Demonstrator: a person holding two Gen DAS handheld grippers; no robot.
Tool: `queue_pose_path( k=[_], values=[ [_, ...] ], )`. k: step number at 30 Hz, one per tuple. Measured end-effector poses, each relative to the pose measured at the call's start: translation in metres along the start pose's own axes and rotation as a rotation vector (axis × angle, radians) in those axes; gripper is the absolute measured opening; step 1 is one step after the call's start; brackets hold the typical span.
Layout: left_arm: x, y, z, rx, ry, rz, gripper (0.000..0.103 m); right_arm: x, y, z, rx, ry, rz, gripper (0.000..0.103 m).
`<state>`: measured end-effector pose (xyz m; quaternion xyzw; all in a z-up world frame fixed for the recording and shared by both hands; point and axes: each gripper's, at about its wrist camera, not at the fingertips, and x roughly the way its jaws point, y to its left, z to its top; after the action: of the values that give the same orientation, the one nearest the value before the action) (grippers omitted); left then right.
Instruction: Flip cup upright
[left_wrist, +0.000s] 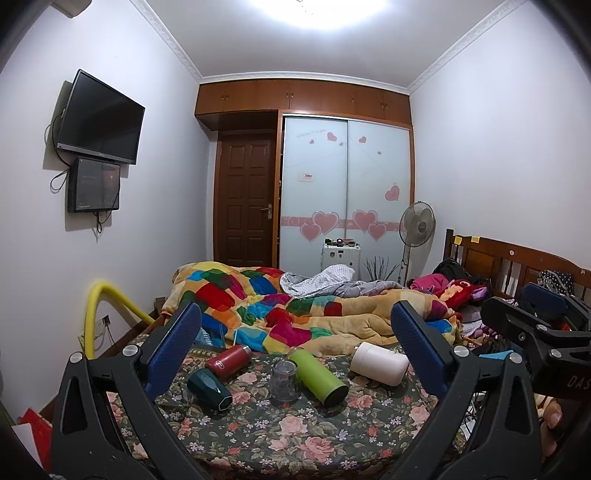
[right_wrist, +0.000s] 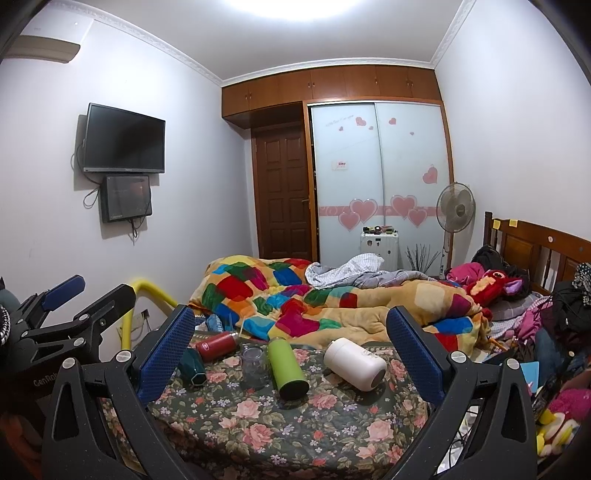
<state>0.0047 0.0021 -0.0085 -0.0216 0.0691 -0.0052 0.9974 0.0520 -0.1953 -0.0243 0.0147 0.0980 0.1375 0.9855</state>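
Observation:
Several cups lie on the floral bedspread (left_wrist: 280, 439). A clear glass cup (left_wrist: 283, 381) stands mouth-down in the middle; it also shows in the right wrist view (right_wrist: 254, 367). A green bottle (left_wrist: 318, 376) (right_wrist: 287, 368), a white cup (left_wrist: 379, 363) (right_wrist: 355, 363), a red bottle (left_wrist: 229, 360) (right_wrist: 216, 345) and a dark teal cup (left_wrist: 209, 387) (right_wrist: 192, 366) lie on their sides. My left gripper (left_wrist: 295, 354) is open and empty, short of the cups. My right gripper (right_wrist: 291, 354) is open and empty too.
A colourful quilt (left_wrist: 280, 306) is bunched behind the cups. Clothes and plush toys (right_wrist: 517, 295) pile at the right by the wooden headboard (left_wrist: 517, 258). A yellow rail (left_wrist: 99, 314) stands at the left. The right gripper's body (left_wrist: 535, 332) shows at the left view's right edge.

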Motion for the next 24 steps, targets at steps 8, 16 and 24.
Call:
queue_pose_path(
  k=[8,16,24],
  values=[
    [0.000,0.000,-0.001,0.001,-0.001,0.000,0.103,0.003,0.008,-0.006,-0.005,-0.001,0.004,0.103],
    [0.000,0.000,-0.001,-0.002,0.000,-0.001,0.103,0.003,0.009,-0.007,-0.007,-0.001,0.004,0.103],
    [0.002,0.001,-0.004,-0.006,0.001,-0.001,0.103,0.003,0.009,-0.007,-0.009,-0.001,0.004,0.103]
  ],
)
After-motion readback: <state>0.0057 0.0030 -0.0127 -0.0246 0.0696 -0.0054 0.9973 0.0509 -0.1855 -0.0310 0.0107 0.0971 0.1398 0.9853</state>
